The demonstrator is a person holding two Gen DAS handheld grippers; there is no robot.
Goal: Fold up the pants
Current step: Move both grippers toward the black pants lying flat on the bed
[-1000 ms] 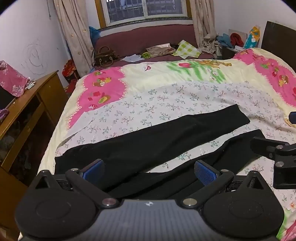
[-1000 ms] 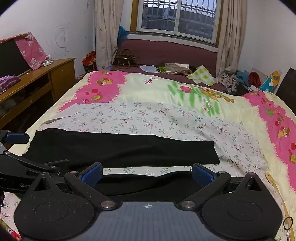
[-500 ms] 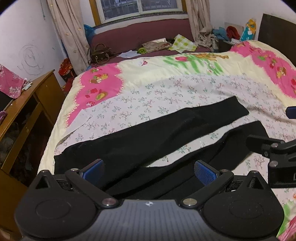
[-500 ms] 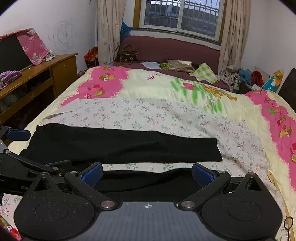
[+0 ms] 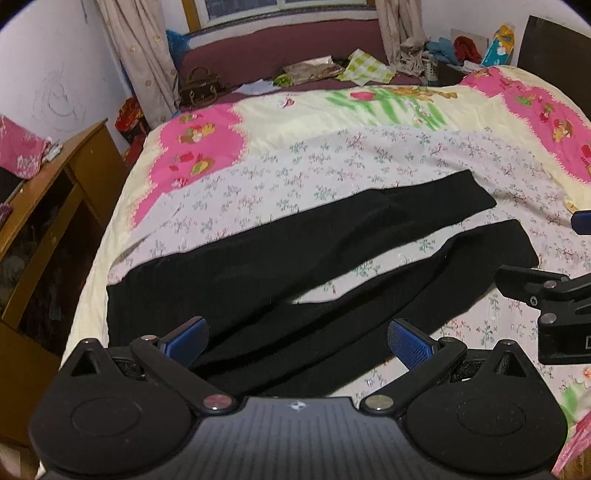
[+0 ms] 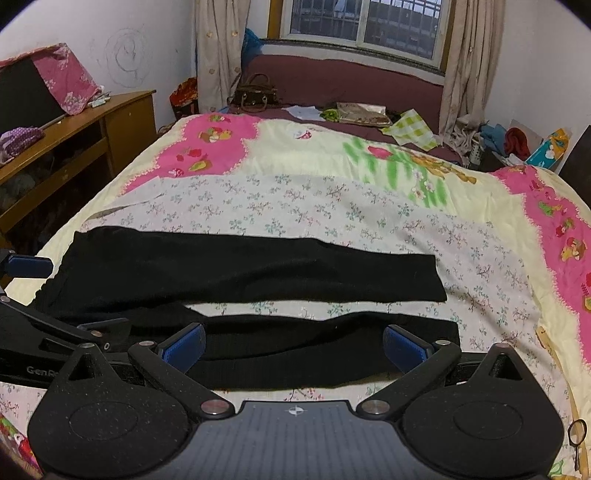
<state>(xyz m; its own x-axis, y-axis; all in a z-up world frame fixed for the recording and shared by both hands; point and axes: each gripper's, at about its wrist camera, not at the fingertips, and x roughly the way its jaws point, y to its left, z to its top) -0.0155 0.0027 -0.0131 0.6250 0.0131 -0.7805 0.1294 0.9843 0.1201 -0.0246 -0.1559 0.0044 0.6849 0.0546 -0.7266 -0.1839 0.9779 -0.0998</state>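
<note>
From the left wrist view, the black pants (image 5: 280, 266) lie spread on the floral bed (image 5: 332, 162), their two legs splayed apart with a wedge of sheet between them. The left gripper (image 5: 297, 341) hangs over the waist end with its jaws wide apart and empty; the nearest part of the waistband is hidden behind the gripper body. At the right edge the right gripper (image 5: 554, 291) pokes in, cut off by the frame.

From the right wrist view, the pants (image 6: 240, 273) run crosswise, and the right gripper (image 6: 293, 343) has its jaws apart above the near leg, whose lower edge its body hides. The left gripper (image 6: 51, 325) shows only in part at the left. A wooden cabinet (image 6: 92, 129) and the window (image 6: 362, 22) appear more fully here.
</note>
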